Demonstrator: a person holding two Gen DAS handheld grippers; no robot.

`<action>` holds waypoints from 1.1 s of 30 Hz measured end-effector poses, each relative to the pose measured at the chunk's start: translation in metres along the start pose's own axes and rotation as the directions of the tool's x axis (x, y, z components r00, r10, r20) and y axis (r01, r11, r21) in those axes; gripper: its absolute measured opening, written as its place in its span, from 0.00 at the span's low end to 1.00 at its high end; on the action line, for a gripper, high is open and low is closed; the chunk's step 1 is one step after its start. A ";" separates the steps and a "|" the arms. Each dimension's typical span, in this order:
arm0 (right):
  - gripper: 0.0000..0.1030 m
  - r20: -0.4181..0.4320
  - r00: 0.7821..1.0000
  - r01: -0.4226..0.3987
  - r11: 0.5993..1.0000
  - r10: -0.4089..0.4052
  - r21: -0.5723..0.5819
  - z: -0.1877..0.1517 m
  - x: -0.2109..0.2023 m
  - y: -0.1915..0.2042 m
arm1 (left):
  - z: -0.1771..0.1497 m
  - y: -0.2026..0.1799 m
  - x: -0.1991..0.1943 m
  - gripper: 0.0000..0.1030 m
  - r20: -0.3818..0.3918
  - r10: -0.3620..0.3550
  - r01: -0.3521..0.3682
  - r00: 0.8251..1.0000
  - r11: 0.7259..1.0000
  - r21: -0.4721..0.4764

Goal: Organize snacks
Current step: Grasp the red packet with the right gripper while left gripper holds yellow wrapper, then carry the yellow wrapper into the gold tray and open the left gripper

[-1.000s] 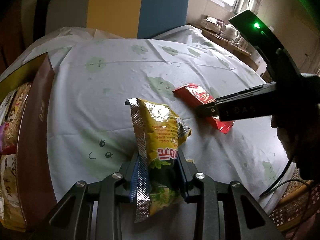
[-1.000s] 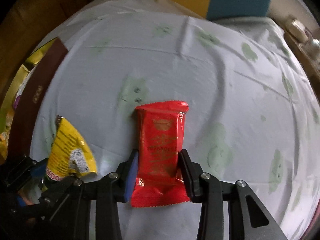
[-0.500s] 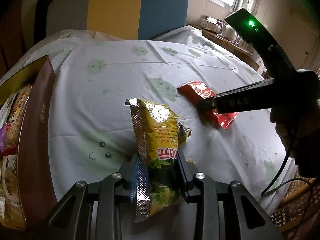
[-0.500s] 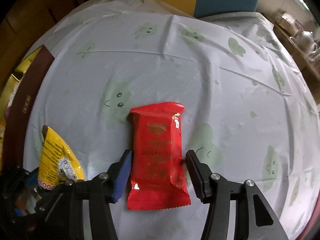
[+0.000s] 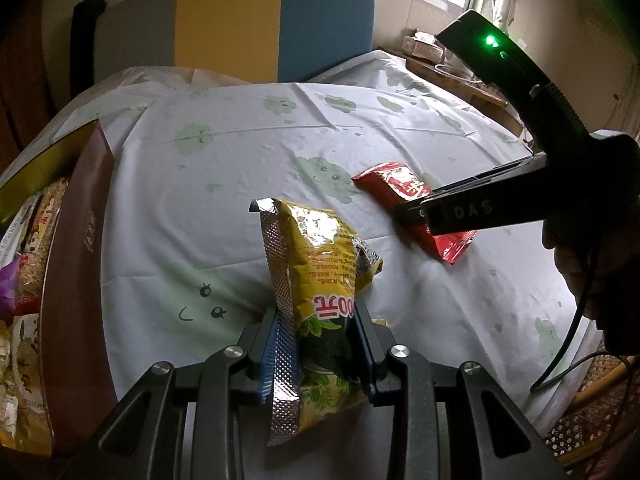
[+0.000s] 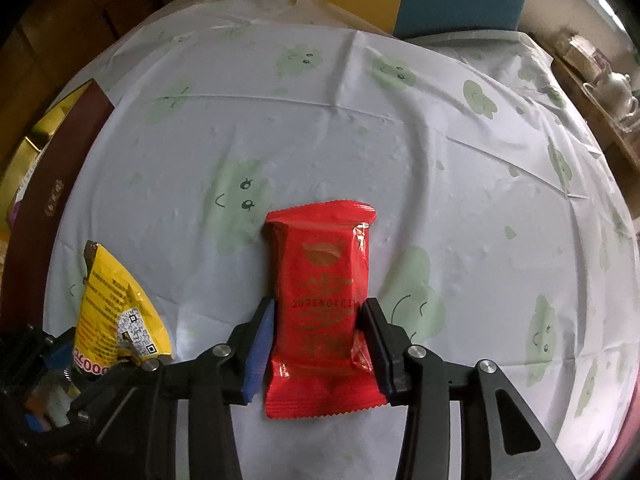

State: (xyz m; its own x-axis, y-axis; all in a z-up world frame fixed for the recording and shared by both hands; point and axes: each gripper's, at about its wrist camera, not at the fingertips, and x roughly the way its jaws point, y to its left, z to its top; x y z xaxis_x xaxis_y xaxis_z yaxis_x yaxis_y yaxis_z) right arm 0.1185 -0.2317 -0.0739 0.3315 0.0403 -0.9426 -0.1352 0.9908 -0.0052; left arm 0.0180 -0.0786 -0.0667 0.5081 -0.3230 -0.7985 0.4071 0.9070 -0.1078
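Note:
My left gripper (image 5: 316, 316) is shut on a yellow and green snack bag (image 5: 320, 276) with a silver foil edge and holds it upright above the table. The bag also shows in the right wrist view (image 6: 116, 320). My right gripper (image 6: 320, 316) straddles a red snack packet (image 6: 324, 292) that lies flat on the tablecloth. Its jaws touch or nearly touch the packet's sides. The red packet also shows in the left wrist view (image 5: 396, 188), partly behind the right gripper (image 5: 404, 210).
A dark brown box (image 5: 76, 264) with several snack packs stands at the table's left edge; it also shows in the right wrist view (image 6: 52, 184). The tablecloth (image 5: 240, 160) is pale with green cloud faces. A colour-block chair (image 5: 240, 24) stands behind. A side shelf with a teapot (image 6: 616, 88) stands at right.
The right gripper's jaws opened around the red packet half a second ago and have since closed in on its sides. The left gripper still holds the yellow bag.

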 end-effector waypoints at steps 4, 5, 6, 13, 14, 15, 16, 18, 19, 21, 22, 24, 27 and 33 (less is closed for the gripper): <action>0.43 0.006 1.000 0.007 1.000 -0.007 -0.013 -0.002 0.001 0.003 | 0.001 -0.003 -0.001 0.31 -0.002 0.015 -0.015 1.000 1.000 0.009; 0.43 0.006 1.000 0.006 1.000 -0.006 -0.014 -0.003 0.002 0.004 | 0.001 -0.005 -0.002 0.30 -0.003 0.020 -0.020 1.000 1.000 0.014; 0.43 0.006 1.000 0.007 1.000 -0.007 -0.015 -0.003 0.001 0.004 | 0.002 -0.006 -0.002 0.30 -0.004 0.027 -0.027 1.000 0.999 0.020; 0.43 0.013 1.000 0.020 0.999 -0.019 -0.034 -0.006 0.003 0.009 | 0.007 -0.007 -0.018 0.27 0.007 0.048 -0.048 0.999 0.998 0.033; 0.43 0.015 1.000 0.022 0.999 -0.022 -0.037 -0.007 0.004 0.010 | 0.008 -0.006 -0.022 0.27 0.014 0.047 -0.047 0.999 0.998 0.033; 0.43 0.017 1.000 0.024 0.999 -0.024 -0.040 -0.008 0.005 0.011 | 0.009 -0.007 -0.025 0.27 0.021 0.047 -0.047 0.999 0.998 0.034; 0.43 0.019 0.999 0.027 0.999 -0.026 -0.044 -0.009 0.005 0.012 | 0.010 -0.007 -0.029 0.27 0.029 0.049 -0.050 0.998 0.998 0.037; 0.43 0.023 0.999 0.031 0.998 -0.030 -0.048 -0.011 0.004 0.015 | 0.013 -0.006 -0.037 0.27 0.046 0.049 -0.051 0.998 0.998 0.041; 0.43 0.026 0.999 0.035 0.998 -0.034 -0.054 -0.012 0.004 0.017 | 0.014 -0.006 -0.041 0.27 0.054 0.043 -0.045 0.998 0.998 0.041; 0.43 0.031 0.999 0.044 0.997 -0.042 -0.063 -0.014 0.003 0.019 | 0.016 -0.006 -0.048 0.27 0.065 0.038 -0.041 0.997 0.998 0.040; 0.43 0.033 0.998 0.047 0.997 -0.045 -0.067 -0.015 0.004 0.020 | 0.017 -0.006 -0.052 0.27 0.071 0.037 -0.040 0.997 0.998 0.040; 0.43 0.036 0.998 0.051 0.996 -0.048 -0.071 -0.017 0.003 0.022 | 0.019 -0.003 -0.060 0.27 0.081 0.024 -0.027 0.996 0.999 0.033; 0.45 0.039 0.998 0.056 0.995 -0.053 -0.078 -0.020 0.002 0.026 | 0.019 0.005 -0.070 0.27 0.091 0.019 -0.020 0.996 1.000 0.016; 0.43 0.056 0.995 0.087 0.989 -0.081 -0.116 -0.024 0.003 0.033 | 0.022 0.039 -0.098 0.27 0.114 0.014 -0.005 0.993 0.997 -0.083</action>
State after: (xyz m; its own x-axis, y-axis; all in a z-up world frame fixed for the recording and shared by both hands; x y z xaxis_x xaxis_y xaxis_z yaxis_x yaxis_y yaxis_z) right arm 0.0928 -0.2022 -0.0846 0.3935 -0.0333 -0.9187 -0.2132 0.9688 -0.1264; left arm 0.0008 -0.0170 0.0202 0.5968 -0.3388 -0.7273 0.3402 0.9278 -0.1530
